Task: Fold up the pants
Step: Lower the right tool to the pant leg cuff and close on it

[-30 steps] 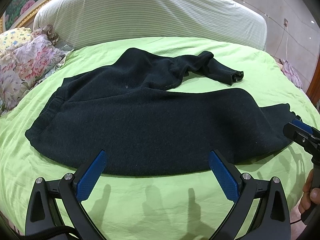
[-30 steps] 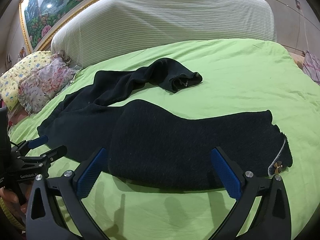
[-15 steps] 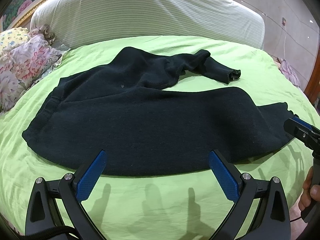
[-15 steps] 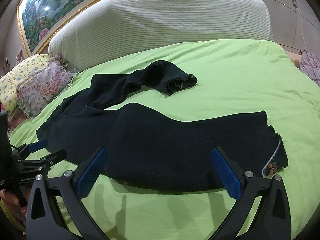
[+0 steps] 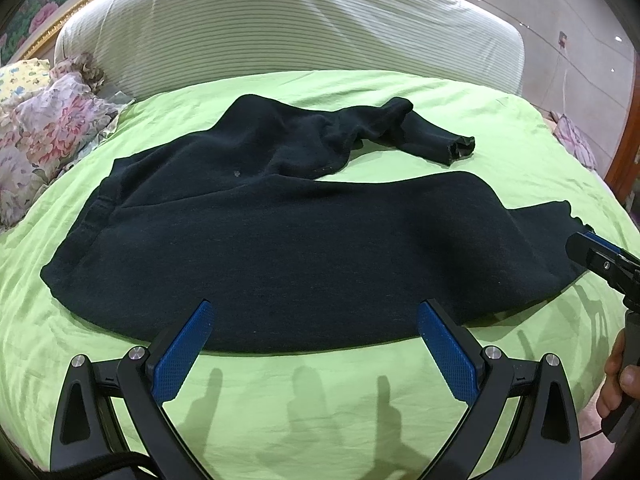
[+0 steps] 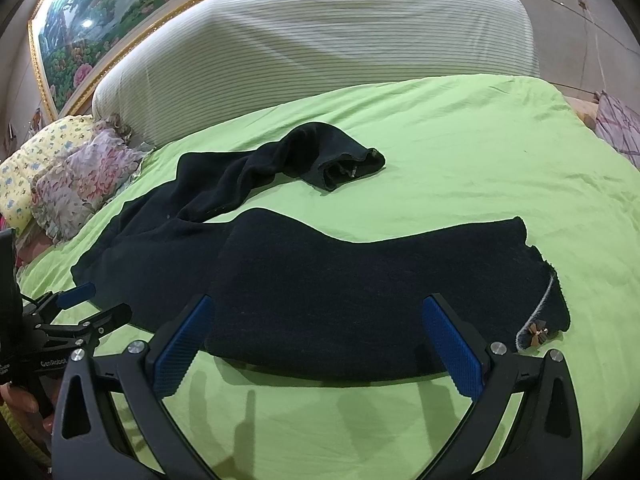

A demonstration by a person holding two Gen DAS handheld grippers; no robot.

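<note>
Pants (image 5: 280,240) lie just beyond both wide-open, empty grippers (image 5: 312,344) (image 6: 316,340), seemingly untouched.

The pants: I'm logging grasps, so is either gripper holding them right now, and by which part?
Nothing is held. The left gripper and right gripper are both open, short of the pants.

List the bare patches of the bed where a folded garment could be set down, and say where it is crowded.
Bare green sheet lies between the black pants and the striped headboard, and again along the near edge in front of both hand-held grippers. A narrow strip separates the two legs. The floral pillows crowd the waistband side.
</note>
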